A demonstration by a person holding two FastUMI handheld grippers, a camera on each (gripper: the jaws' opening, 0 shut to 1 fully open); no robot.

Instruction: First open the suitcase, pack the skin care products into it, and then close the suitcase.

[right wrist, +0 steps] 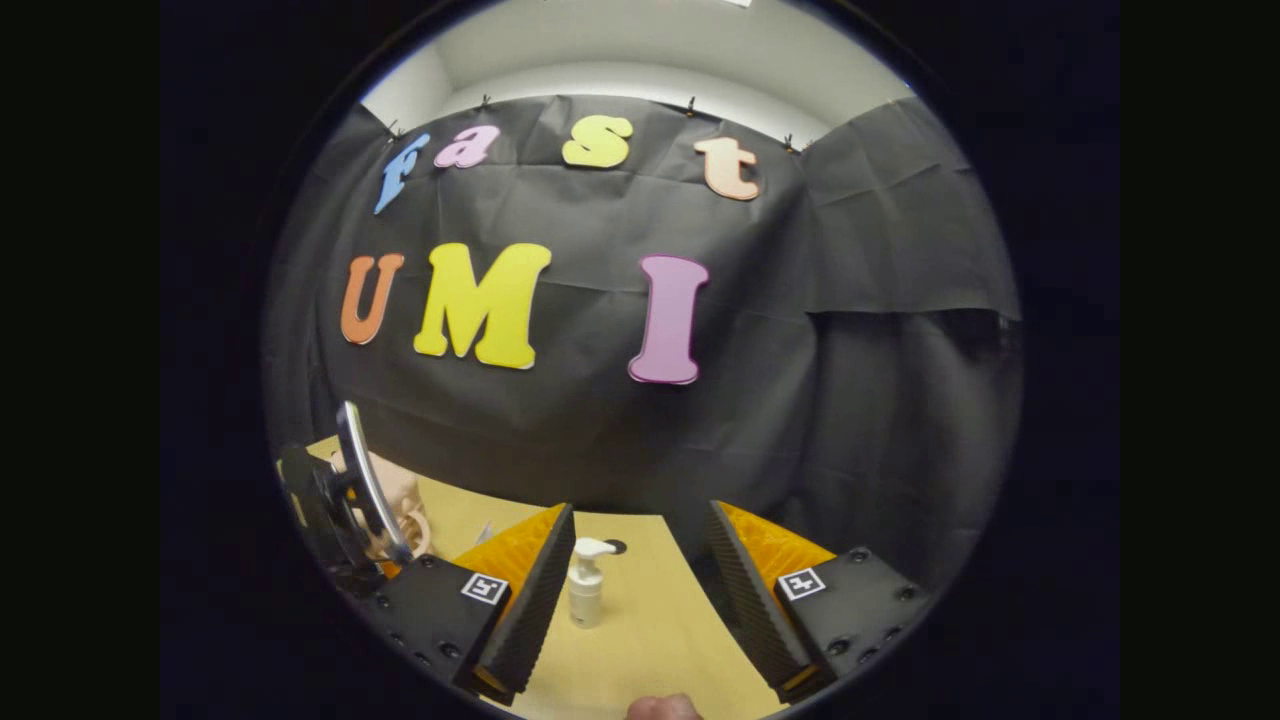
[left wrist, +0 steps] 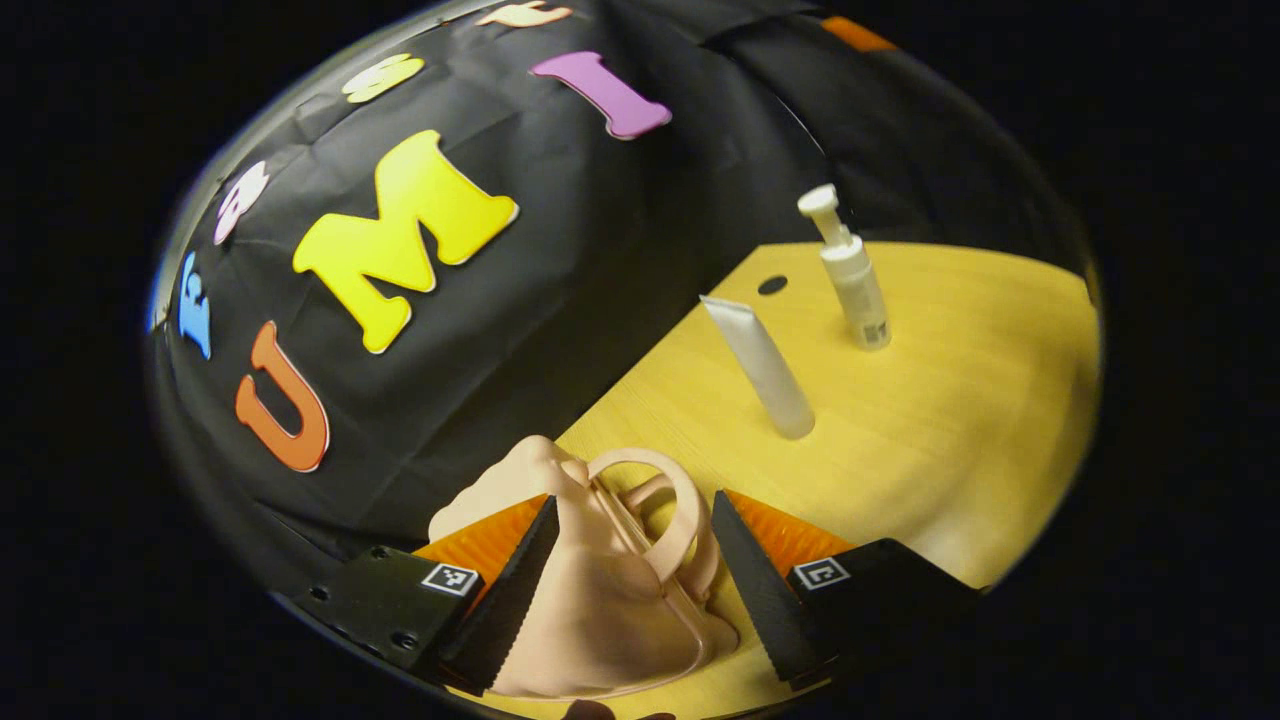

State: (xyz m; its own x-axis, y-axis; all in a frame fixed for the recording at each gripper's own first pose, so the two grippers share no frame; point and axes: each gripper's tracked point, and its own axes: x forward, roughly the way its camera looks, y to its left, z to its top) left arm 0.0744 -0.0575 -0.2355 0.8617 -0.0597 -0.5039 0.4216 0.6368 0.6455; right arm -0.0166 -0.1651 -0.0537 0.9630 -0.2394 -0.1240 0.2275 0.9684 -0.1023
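I am looking across the pale yellow wooden tabletop (left wrist: 950, 400), where everything is sitting. Largest on it is the small peach-pink plastic suitcase (left wrist: 590, 610), lying directly under my left gripper (left wrist: 632, 545); its arched carrying handle (left wrist: 675, 505) is rising into the gap between the fingers. Those fingers are spread apart, one on each side of the case, and neither seems to be pressing on it. As far as I can tell the case is not yet open, so I judge the opening to be the left hand's job, it being much the nearer.

Beyond the suitcase, well apart from it, the white squeeze tube (left wrist: 762, 366) is standing on its cap, leaning slightly. Further still, the white pump bottle (left wrist: 852, 272) is standing upright.

My right gripper (right wrist: 640, 570) is hanging parted and empty, the pump bottle (right wrist: 586, 588) lying ahead between its fingers, nearer the left one.
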